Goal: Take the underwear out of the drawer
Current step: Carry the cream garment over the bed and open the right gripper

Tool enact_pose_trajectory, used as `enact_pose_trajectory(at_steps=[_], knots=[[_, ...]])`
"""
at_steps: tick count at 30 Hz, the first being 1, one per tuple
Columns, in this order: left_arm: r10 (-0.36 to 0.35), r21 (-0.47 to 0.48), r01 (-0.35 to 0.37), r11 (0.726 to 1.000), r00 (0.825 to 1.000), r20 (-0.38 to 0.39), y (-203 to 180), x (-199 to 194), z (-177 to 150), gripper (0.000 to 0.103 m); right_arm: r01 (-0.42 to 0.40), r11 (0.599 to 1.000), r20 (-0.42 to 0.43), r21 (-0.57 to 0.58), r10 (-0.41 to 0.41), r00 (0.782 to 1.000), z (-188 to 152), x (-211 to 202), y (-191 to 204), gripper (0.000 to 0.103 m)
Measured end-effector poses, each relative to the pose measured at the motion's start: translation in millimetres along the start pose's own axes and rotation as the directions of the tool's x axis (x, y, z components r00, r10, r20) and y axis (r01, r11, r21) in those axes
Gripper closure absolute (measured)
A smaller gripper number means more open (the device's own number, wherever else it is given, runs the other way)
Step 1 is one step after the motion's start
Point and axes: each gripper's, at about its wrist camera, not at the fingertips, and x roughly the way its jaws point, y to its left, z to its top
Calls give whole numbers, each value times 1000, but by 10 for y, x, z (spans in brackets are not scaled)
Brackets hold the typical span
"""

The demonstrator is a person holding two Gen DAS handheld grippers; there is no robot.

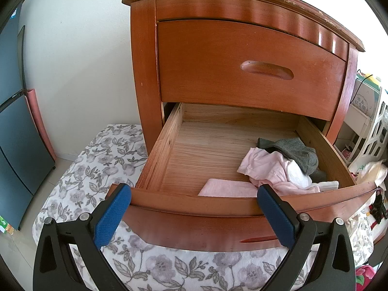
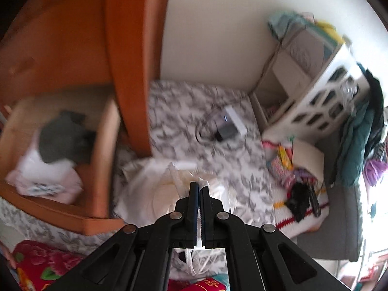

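Observation:
The lower drawer (image 1: pixel 167 145) of a wooden nightstand is pulled out. In its right half lie a grey garment (image 1: pixel 298 152), crumpled pink and white underwear (image 1: pixel 269 169) and a folded pink piece (image 1: pixel 225 189). My left gripper (image 1: pixel 194 194) is open, its blue pads on either side of the drawer's front edge, touching nothing. In the blurred right wrist view, my right gripper (image 2: pixel 199 186) is shut on a white piece of underwear (image 2: pixel 145 194), which trails onto the floral mat (image 2: pixel 194 101) to the right of the drawer (image 2: pixel 104 145). White fabric shows between the jaws.
The upper drawer (image 1: pixel 242 68) is closed. A grey and white charger with cable (image 2: pixel 228 126) lies on the mat. A white lattice shelf (image 2: pixel 327 97) with clothes stands at the right, and black items (image 2: pixel 300 198) lie on a striped cloth. A dark panel (image 1: pixel 14 121) leans at the left wall.

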Motion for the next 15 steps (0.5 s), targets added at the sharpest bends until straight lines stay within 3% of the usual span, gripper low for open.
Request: enact_pose_trajectory(at_steps=[7, 15], knots=[[0, 0, 0, 1000, 1000, 0, 1, 1, 1, 0, 80, 997, -127, 12, -78, 989, -282, 538, -137, 102], [0, -1, 0, 1000, 1000, 0, 2, 2, 1, 0, 70, 996, -187, 53, -59, 981, -459, 770, -291, 101]])
